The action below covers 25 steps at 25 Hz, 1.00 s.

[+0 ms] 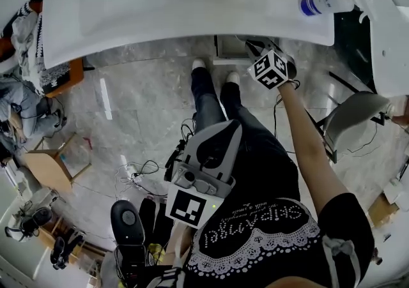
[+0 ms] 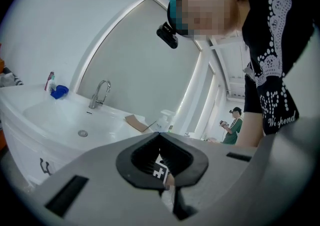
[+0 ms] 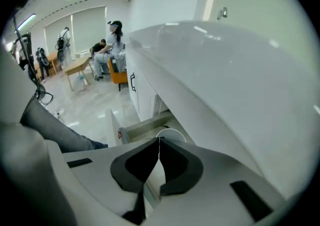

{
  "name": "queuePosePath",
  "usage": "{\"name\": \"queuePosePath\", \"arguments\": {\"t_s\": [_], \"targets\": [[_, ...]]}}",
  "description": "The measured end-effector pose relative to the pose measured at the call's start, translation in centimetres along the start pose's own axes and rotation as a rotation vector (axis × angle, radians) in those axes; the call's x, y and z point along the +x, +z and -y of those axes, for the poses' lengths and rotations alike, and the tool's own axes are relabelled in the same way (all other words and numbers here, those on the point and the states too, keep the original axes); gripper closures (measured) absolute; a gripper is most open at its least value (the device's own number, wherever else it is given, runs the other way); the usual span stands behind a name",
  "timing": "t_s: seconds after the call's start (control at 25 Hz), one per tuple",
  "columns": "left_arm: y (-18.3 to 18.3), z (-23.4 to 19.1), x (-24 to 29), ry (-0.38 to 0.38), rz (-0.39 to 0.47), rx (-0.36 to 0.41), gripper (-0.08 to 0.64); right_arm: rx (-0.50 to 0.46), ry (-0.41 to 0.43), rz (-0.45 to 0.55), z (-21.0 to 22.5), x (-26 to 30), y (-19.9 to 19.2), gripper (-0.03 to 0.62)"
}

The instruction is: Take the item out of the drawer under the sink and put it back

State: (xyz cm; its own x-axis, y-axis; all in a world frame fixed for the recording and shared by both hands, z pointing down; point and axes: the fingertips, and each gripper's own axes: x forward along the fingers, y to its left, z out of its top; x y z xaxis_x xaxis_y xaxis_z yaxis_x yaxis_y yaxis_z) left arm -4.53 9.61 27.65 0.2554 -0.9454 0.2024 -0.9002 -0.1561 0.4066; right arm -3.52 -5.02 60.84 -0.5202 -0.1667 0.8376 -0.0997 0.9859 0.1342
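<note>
Close against the person's torso, the grey left gripper [image 2: 160, 137] has its jaws closed on nothing. Farther out, the grey right gripper [image 3: 159, 141] reaches beneath the white curved sink basin [image 3: 215, 69], jaws closed and empty. Just beyond their tips, a white round item [image 3: 170, 133] lies in the open pale drawer [image 3: 142, 126].
</note>
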Motion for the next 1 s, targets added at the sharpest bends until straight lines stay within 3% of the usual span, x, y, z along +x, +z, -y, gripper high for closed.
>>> {"name": "queuePosePath", "arguments": {"t_s": [0.2, 0.44, 1.0], "targets": [[0.9, 0.6, 0.3, -0.008, 0.01, 0.038, 0.557, 0.173, -0.047, 0.116, 0.0, -3.6, 0.5, 0.574], [1.3, 1.1, 1.1, -0.007, 0.027, 0.075, 0.557, 0.302, -0.065, 0.296, 0.5, -8.0, 2.1, 0.575], [3.1, 3.6, 2.7, -0.057, 0.1, 0.158, 0.557, 0.369, -0.174, 0.659, 1.6, -23.1, 7.7, 0.575]]}}
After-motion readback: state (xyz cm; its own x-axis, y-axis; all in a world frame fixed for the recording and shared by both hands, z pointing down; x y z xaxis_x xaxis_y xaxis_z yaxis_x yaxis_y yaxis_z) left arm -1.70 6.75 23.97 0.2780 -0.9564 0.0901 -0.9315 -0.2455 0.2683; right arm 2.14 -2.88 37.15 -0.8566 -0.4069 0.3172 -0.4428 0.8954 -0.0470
